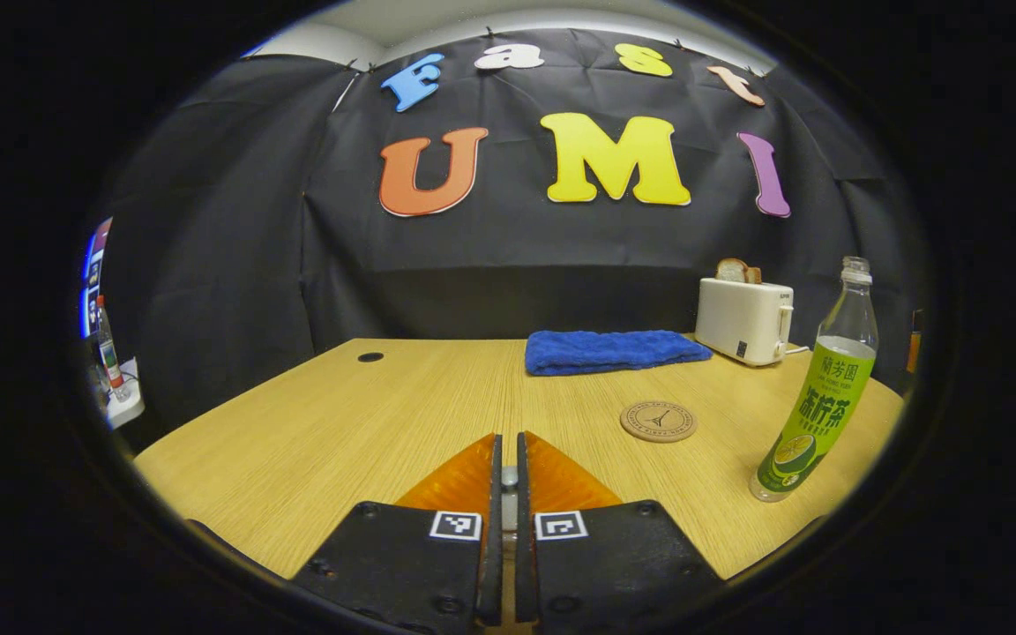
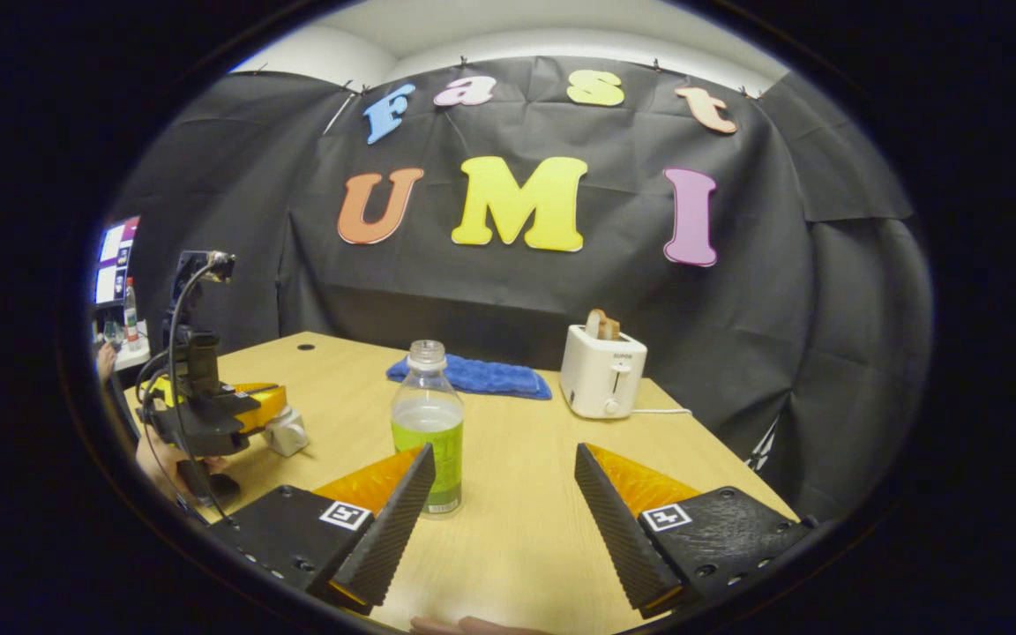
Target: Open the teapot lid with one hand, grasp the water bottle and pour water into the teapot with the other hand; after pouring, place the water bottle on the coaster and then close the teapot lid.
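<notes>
In the left gripper view, my left gripper [image 1: 508, 438] has its fingers nearly together, with a small pale piece pinched in the narrow gap. In the right gripper view, that left gripper [image 2: 272, 413] sits at the table's left with a small white teapot lid [image 2: 284, 433] at its fingertips; the pot under it is hard to make out. The water bottle [image 2: 427, 414], clear, uncapped, green-labelled and about half full, stands upright. My right gripper [image 2: 504, 451] is open just short of it, the bottle by its left finger. The bottle [image 1: 817, 397] stands right of the round coaster [image 1: 658, 421].
A folded blue towel [image 1: 614, 351] and a white toaster [image 1: 744, 319] with bread in it sit at the back of the wooden table [image 1: 314, 441]. The towel [image 2: 473, 375] and toaster [image 2: 603, 370] lie behind the bottle. A hand [image 2: 164, 459] holds the left gripper.
</notes>
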Demonstrator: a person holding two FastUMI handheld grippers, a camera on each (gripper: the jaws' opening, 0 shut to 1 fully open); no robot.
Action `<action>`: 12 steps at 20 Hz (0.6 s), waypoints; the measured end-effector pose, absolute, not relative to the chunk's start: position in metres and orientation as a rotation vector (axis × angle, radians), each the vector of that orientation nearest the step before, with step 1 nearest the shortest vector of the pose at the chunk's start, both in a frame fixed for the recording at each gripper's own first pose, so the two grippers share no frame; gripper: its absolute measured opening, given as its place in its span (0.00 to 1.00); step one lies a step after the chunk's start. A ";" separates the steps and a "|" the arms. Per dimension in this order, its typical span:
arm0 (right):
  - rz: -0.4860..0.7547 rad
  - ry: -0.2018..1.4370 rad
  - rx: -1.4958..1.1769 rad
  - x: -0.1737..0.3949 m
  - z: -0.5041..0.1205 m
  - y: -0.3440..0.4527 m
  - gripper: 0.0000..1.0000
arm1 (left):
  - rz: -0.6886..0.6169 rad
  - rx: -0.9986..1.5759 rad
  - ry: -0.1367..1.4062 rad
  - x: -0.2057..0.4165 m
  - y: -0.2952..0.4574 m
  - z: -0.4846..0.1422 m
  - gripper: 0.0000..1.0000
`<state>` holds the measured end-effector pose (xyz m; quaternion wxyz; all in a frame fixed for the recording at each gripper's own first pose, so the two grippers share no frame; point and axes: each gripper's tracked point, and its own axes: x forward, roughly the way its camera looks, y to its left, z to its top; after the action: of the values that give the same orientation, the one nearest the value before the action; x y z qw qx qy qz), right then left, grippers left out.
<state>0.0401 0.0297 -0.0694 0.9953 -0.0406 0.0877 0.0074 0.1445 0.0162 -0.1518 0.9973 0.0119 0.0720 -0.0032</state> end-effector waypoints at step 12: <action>0.117 0.181 0.042 0.055 -0.094 0.067 0.95 | 0.011 -0.069 0.114 0.096 0.038 -0.084 0.04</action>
<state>0.0551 0.0667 -0.0944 0.9940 0.0208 0.0904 0.0584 0.0961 0.0384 -0.0843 0.9978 -0.0344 0.0572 0.0057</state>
